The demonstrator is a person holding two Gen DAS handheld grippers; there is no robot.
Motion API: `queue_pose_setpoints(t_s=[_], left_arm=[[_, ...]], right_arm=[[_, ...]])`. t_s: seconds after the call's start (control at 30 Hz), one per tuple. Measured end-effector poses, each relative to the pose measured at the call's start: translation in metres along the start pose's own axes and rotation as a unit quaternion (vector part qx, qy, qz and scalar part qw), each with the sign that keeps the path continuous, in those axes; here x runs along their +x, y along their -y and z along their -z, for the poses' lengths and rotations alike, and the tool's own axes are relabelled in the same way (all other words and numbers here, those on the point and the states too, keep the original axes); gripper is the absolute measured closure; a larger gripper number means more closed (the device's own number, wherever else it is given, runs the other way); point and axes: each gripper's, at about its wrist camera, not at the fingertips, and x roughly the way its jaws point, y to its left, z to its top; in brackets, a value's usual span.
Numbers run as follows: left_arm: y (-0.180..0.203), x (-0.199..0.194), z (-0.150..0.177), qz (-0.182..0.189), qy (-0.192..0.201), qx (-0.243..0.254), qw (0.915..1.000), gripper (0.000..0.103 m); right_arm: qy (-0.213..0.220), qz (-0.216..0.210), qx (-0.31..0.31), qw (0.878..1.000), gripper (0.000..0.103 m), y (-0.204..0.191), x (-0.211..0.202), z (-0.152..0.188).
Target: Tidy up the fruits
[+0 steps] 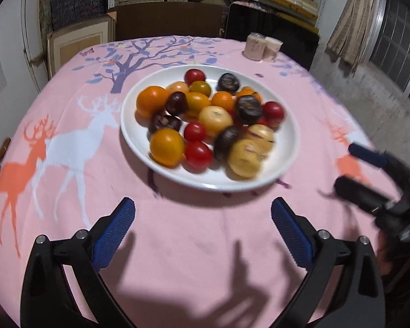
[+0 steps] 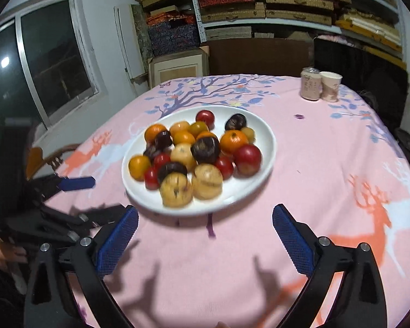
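Pink deer-print cloth covers the worktop (image 1: 177, 246). Nearest, the left tool (image 1: 203, 232) and right tool (image 2: 205, 235) hover over bare cloth short of the plate (image 1: 289, 147), both spread wide and holding nothing. All the fruits (image 1: 210, 117) lie mixed on that one plate: roughly five red, five dark, six or so orange and four pale yellow, though blur hides some. Whether sorting is starting or they were gathered here, I can't tell; any pick needs a tool lowered over a single rim-side fruit. Farthest stand two cups (image 2: 321, 84).
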Motion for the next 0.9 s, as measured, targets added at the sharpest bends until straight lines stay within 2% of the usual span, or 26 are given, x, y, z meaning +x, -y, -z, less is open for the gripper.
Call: queue_pose_setpoints(t_s=[0.03,0.1,0.17,0.3,0.33,0.47,0.53,0.63,0.9], left_arm=[[0.001,-0.011,0.005,0.012,0.010,-0.013,0.9998,0.005],[0.005,-0.034,0.014,0.004,0.038,-0.027,0.9989,0.005],[0.010,-0.052,0.020,-0.016,0.052,-0.030,0.9981,0.005],[0.021,-0.089,0.032,-0.007,0.079,-0.039,0.9960,0.005],[0.024,-0.096,0.035,-0.019,0.089,-0.037,0.9952,0.005],[0.039,-0.121,0.044,-0.108,0.122,-0.017,0.9864,0.005],[0.041,-0.130,0.047,-0.132,0.133,-0.012,0.9822,0.005],[0.046,-0.140,0.052,-0.143,0.141,-0.004,0.9796,0.005],[0.056,-0.151,0.060,-0.160,0.151,0.011,0.9756,0.005]], right_arm=[[0.009,0.004,0.002,1.000,0.004,0.000,-0.008,0.006],[0.031,0.008,0.022,0.999,0.004,0.001,-0.030,0.017],[0.037,0.012,0.030,0.999,0.004,0.002,-0.044,0.023],[0.041,0.022,0.029,0.999,0.004,-0.002,-0.068,0.025],[0.044,0.023,0.027,0.998,0.004,-0.004,-0.074,0.027],[0.060,0.041,0.012,0.997,0.004,-0.011,-0.092,0.033],[0.071,0.044,0.013,0.996,0.004,-0.011,-0.102,0.036],[0.087,0.052,0.014,0.995,0.004,-0.010,-0.116,0.040],[0.096,0.060,0.020,0.993,0.004,-0.009,-0.130,0.045]])
